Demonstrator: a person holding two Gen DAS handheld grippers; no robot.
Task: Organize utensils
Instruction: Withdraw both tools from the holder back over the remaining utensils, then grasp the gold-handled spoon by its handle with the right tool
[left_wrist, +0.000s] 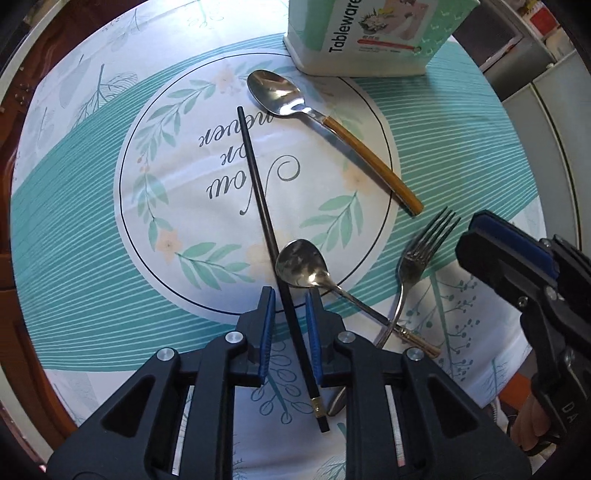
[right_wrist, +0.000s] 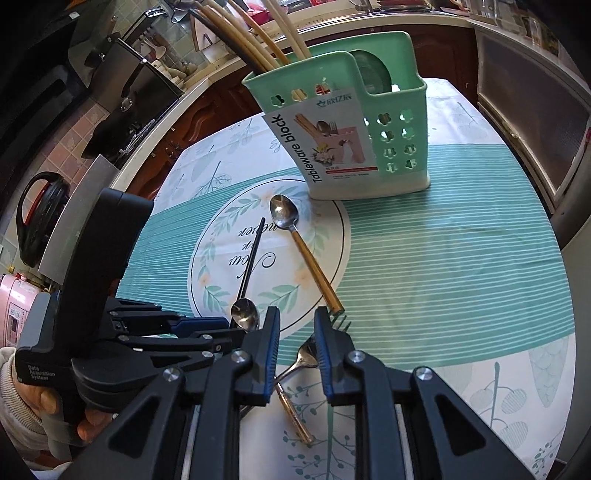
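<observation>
Poised over scattered cutlery on a round table under a teal-striped floral tablecloth (left_wrist: 92, 206). Left gripper (left_wrist: 290, 325) pointing straight down, blue-padded jaws parted a little and straddling a long black chopstick with a gold band near its end (left_wrist: 258, 199), pads clear of it on both sides: nothing grasped. Right gripper (right_wrist: 297, 350) angled down over a dark-tined steel fork (left_wrist: 413, 266), jaws likewise narrowly parted, the fork's neck between them but no pad visibly pressing on it.

Risks, as judged from here. Chopstick lying tight against the bowl of a small steel spoon with a gilt handle end (left_wrist: 306, 266), possibly crossing under it; closing there could catch the spoon's rim or roll the thin stick out of the pads. Fork handle crossed with that spoon's handle near the table edge, so lifting either could drag the other off. Both grippers working close together; a clash of fingers looks possible.

Still loose on the cloth: a larger steel spoon with an amber handle (left_wrist: 332, 129), lying apart from the rest, near the holder.

Beyond it, the mint-green perforated plastic cutlery holder with a white base and a "Tableware block" label (right_wrist: 402, 147). Taller left compartment holding several pale and tan sticks, seemingly chopsticks, leaning out toward the left. Lower right compartment showing only a dark rounded shape, too unclear to identify.
</observation>
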